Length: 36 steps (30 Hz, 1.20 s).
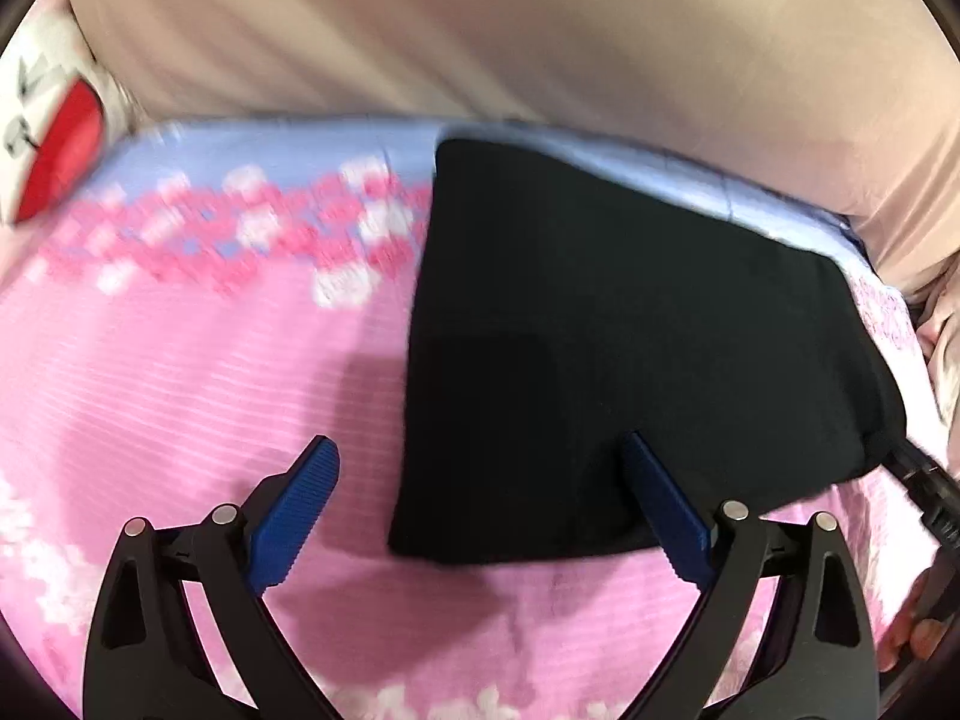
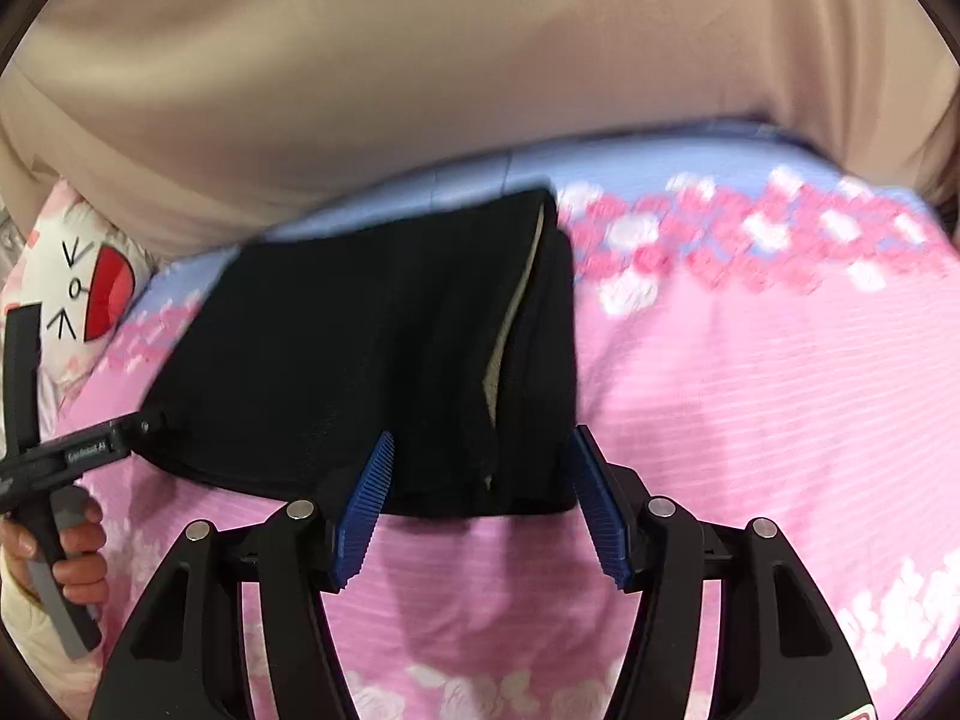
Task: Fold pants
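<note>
The black pants [image 1: 630, 348] lie folded in a compact stack on the pink flowered bedspread [image 1: 180, 372]. My left gripper [image 1: 480, 450] is open, its blue pads wide apart, over the stack's near left corner. In the right wrist view the pants [image 2: 360, 348] show a pale lining at the right fold. My right gripper [image 2: 480, 441] is open, hovering at the stack's near right edge, holding nothing. The left gripper also shows at the left of the right wrist view [image 2: 138, 426], by the pants' left corner.
A beige curtain or cloth [image 1: 480, 30] hangs behind the bed. A white cushion with a red mouth [image 2: 90, 288] lies at the bed's far left. The bedspread has a blue band [image 2: 690, 162] along its far edge. A hand [image 2: 78, 546] holds the left gripper's handle.
</note>
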### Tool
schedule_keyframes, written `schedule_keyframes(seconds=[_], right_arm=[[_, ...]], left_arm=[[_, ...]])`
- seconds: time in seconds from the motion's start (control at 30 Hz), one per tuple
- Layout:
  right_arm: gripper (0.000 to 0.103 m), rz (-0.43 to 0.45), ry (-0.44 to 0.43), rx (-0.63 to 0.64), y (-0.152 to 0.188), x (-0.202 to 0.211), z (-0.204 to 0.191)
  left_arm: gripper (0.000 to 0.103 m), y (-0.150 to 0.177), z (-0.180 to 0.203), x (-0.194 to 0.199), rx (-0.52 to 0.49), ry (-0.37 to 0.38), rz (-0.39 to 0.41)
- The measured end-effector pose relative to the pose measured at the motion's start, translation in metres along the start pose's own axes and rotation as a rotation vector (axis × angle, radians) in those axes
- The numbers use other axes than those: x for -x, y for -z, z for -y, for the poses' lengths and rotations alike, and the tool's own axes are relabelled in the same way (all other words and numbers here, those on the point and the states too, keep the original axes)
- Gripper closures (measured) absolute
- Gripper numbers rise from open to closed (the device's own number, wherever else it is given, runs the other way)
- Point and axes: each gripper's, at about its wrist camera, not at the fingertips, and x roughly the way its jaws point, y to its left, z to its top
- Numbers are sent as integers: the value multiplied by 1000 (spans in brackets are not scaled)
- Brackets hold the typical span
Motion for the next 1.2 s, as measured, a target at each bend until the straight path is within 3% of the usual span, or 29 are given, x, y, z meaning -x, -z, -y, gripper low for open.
schedule_keyframes(seconds=[0.07,0.17,0.3,0.47,0.6,0.77,0.93,1.2], right_arm=[[35,75,20,15,6,19,-8],[30,106,60,39,17,28,-19],[30,62,44,34,36,28,-24],[30,35,36,-2,66,36,-21],[29,68,73,-16,70,42,-21],[24,213,117,-4,59,45,-30],[24,180,182,27,69,32,-33],[24,164,218,24,68,29,-34]], left_arm=[[5,6,10,23,-50,-63,92],[5,21,25,47,-108,-113,169],[5,43,25,60,-100,-42,147],[5,69,16,61,-50,-29,75],[5,62,20,73,-50,-29,144],[5,54,24,55,-54,-74,235],[5,67,17,38,-51,-98,242],[5,69,15,40,-49,-92,265]])
